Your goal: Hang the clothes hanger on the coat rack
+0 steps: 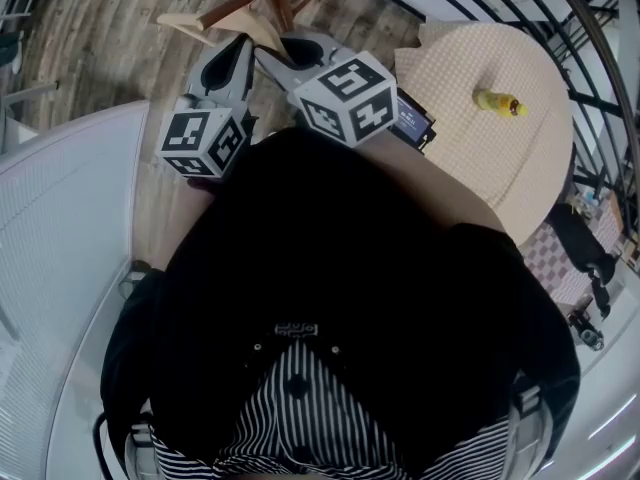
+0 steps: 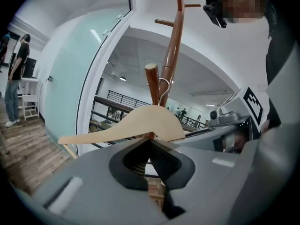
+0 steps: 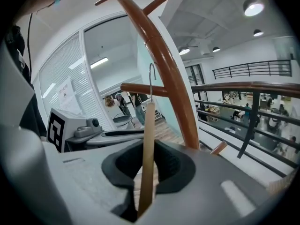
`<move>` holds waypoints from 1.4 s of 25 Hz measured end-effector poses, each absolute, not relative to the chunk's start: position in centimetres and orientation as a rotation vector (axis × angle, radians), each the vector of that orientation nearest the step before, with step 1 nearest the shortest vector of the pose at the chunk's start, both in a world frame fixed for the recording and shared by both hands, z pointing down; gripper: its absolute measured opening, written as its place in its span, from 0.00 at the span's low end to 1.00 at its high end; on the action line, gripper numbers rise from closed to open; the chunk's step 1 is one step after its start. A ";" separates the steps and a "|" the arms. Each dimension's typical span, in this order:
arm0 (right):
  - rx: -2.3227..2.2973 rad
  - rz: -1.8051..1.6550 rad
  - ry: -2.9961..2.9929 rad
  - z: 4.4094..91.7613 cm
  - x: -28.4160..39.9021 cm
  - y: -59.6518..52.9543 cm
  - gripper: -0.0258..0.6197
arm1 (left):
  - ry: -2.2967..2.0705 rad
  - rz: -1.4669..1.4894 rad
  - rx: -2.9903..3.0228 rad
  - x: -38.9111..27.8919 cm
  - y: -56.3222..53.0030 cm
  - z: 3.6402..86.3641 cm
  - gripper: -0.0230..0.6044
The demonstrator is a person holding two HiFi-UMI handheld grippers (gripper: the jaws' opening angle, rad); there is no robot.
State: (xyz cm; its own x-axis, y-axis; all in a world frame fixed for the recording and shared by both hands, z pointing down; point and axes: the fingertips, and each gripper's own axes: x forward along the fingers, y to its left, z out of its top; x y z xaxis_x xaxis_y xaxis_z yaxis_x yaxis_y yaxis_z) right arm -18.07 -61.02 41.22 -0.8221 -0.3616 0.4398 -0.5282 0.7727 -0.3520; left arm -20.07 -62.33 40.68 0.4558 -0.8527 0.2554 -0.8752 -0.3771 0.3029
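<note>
At the far rack [image 2: 171, 55], with the hanger [image 2: 136, 123] clamped in both the left hand-held gripper [image 2: 150, 139] and the right hand-held gripper [image 3: 147, 149] and its hook [image 3: 150, 78] just beside a peg [image 3: 136, 88], releasing before the hook seats would probably let it fall.

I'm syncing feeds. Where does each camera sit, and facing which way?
Head view: on the person's head, facing steeply down; torso, left gripper, right gripper.
Left gripper view: on it, along its jaws toward hanger and coat rack; right gripper, torso.
Right gripper view: on it, along its jaws, hanger edge-on between them; left gripper, torso.
All share the hanger.
</note>
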 end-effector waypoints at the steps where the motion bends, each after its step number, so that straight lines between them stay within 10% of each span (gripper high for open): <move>1: 0.680 0.675 -2.616 41.4 -17.9 -61.1 0.13 | -1.455 0.083 2.316 -19.9 -62.4 40.9 0.02; 35: 0.803 0.757 -2.557 45.4 -15.7 -60.5 0.27 | -1.436 0.044 2.235 -19.7 -59.8 44.6 0.02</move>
